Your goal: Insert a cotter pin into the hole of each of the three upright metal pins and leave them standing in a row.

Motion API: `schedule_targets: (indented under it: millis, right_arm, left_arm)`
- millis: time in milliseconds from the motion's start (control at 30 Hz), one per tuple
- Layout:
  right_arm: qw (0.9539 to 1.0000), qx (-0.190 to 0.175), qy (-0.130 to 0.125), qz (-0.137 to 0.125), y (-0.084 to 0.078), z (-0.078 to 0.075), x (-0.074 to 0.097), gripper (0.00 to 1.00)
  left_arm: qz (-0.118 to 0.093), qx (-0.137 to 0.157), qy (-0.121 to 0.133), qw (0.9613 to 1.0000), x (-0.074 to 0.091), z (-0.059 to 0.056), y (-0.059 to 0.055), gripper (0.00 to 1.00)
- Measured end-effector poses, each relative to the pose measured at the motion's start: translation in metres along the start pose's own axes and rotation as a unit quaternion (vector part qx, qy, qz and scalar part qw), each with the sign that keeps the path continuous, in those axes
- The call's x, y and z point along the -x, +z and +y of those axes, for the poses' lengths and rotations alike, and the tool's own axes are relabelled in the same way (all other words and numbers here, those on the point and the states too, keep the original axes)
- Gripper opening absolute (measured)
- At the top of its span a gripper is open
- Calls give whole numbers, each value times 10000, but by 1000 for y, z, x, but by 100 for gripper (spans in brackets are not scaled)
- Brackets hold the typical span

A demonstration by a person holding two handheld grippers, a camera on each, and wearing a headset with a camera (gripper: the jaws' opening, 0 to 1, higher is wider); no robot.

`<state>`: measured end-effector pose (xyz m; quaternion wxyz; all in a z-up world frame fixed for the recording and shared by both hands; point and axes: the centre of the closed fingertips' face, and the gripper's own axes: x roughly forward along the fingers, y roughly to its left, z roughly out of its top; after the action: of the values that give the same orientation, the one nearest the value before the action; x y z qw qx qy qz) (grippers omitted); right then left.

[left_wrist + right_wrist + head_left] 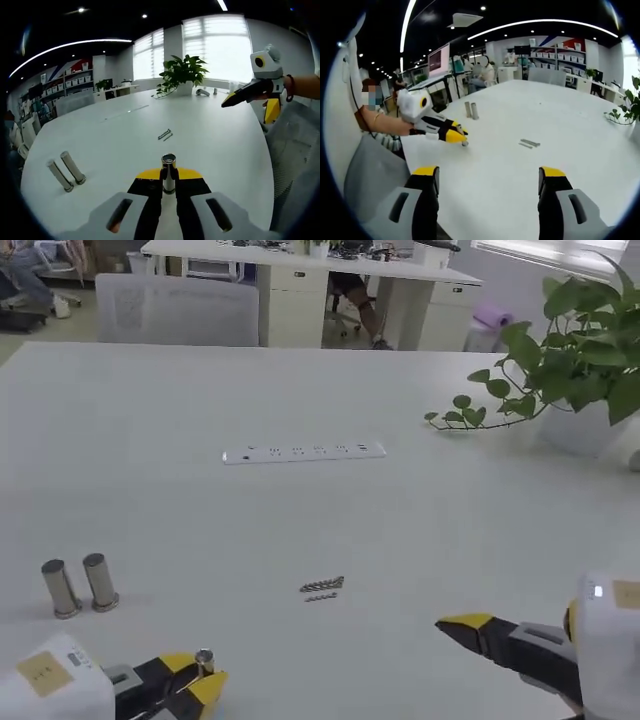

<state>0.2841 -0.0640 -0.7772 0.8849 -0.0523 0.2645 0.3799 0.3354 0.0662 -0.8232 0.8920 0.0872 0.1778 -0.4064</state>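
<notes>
Two upright metal pins (60, 588) (100, 582) stand side by side at the left of the white table (300, 390); the left gripper view shows them as well (59, 175) (73, 167). A third metal pin (205, 658) (168, 172) stands upright between the jaws of my left gripper (212, 680) (168, 176), which is shut on it, near the front edge. A few small cotter pins (322, 587) (165, 134) (530, 143) lie mid-table. My right gripper (450, 624) (489, 172) hovers at the front right, open and holding nothing.
A white power strip (303, 452) lies across the table's middle. A potted plant (575, 360) stands at the far right corner. A grey chair (178, 310) sits behind the far edge, with other desks beyond.
</notes>
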Motion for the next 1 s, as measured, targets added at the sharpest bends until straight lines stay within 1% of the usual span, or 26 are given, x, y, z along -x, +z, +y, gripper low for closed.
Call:
schedule_targets:
  millis: [200, 267, 333, 533, 667, 767, 1000]
  right_arm:
    - [10000, -63, 26, 20, -2, 1, 1, 76]
    - [9999, -97, 35, 10, -2, 1, 2, 76]
    - [9999, -106, 31, -5, -2, 0, 3, 76]
    - [9999, -158, 43, 24, -4, 1, 3, 75]
    - [9998, -171, 67, 30, -4, 2, 2, 74]
    - [9998, -158, 72, 29, -4, 1, 2, 74]
    - [9998, -184, 74, 45, -6, 1, 3, 73]
  left_arm:
    - [32, -122, -186, 9997, -6, -15, -2, 7]
    - [46, -209, -290, 9994, -7, -21, -3, 7]
    - [63, -221, -339, 9992, -8, -24, -5, 7]
    - [53, -163, -418, 9990, -11, -27, -8, 7]
    - [59, -210, -446, 9988, -13, -29, -10, 7]
    - [15, -198, -450, 9988, -13, -30, -8, 7]
    - [-8, -185, -477, 9987, -14, -29, -9, 7]
